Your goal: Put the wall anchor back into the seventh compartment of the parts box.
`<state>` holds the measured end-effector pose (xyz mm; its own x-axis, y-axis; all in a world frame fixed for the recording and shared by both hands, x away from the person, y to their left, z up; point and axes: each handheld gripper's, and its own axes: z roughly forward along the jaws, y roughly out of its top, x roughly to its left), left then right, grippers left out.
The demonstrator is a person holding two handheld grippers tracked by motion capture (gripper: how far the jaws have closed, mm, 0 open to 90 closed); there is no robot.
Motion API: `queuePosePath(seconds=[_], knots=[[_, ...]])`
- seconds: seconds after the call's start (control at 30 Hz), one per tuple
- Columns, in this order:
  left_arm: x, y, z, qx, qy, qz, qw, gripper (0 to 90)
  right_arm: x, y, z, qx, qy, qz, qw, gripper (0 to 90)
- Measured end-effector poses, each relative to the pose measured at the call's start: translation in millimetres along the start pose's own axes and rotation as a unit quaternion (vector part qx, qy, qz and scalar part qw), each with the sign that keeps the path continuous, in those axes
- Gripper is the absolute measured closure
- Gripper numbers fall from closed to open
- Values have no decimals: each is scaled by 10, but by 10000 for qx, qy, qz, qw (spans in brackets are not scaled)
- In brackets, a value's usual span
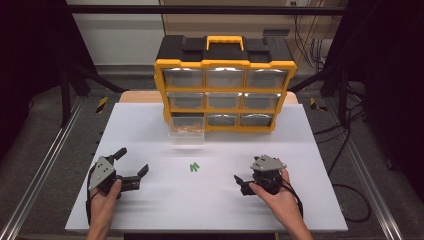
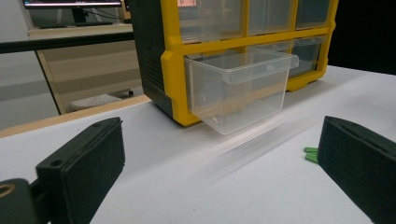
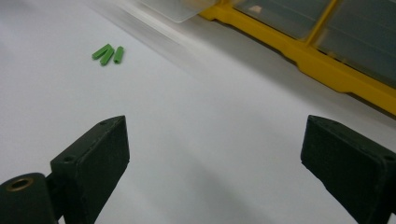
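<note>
One yellow-and-black drawer cabinet (image 1: 225, 85) stands at the far side of the white table (image 1: 150, 210), with nine clear drawers; the bottom-left drawer (image 1: 186, 131) is pulled out. Two grippers rest near the front edge: the left gripper (image 1: 134, 161) and the right gripper (image 1: 239, 181), both with jaws spread wide and empty. Three green plugs (image 1: 194, 166) lie side by side between them, long axes pointing toward the cabinet, slightly rightward.
</note>
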<state>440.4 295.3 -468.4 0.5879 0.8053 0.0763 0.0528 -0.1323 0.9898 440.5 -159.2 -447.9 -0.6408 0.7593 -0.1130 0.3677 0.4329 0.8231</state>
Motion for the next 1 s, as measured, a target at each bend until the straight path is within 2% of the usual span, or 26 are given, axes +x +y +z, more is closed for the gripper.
queuePosePath(seconds=[0.03,0.1,0.17,0.3,0.37,0.53,0.63,0.8,1.0], knots=[[-6,-1,5,13,0,17,10000,10,19,53,56,63,135,21,9999,80],[-14,-1,10,14,-15,16,10000,10,30,79,83,115,159,22,9998,80],[-17,-2,14,29,-18,34,10000,10,46,151,160,294,246,43,9993,77],[-24,-7,25,60,-41,52,10000,10,60,224,229,370,301,40,9989,74],[-32,-7,28,78,-49,87,9999,10,89,287,307,453,442,-47,9980,65],[-29,-7,28,80,-35,88,9999,10,141,387,410,610,442,-160,9970,67],[-33,-10,30,108,-39,92,9999,10,150,433,465,621,465,-17,9970,69],[-31,-9,28,97,-38,82,9999,10,209,487,552,769,488,-57,9958,80],[-27,-8,26,84,-44,72,9999,10,261,548,635,783,556,-34,9954,95]])
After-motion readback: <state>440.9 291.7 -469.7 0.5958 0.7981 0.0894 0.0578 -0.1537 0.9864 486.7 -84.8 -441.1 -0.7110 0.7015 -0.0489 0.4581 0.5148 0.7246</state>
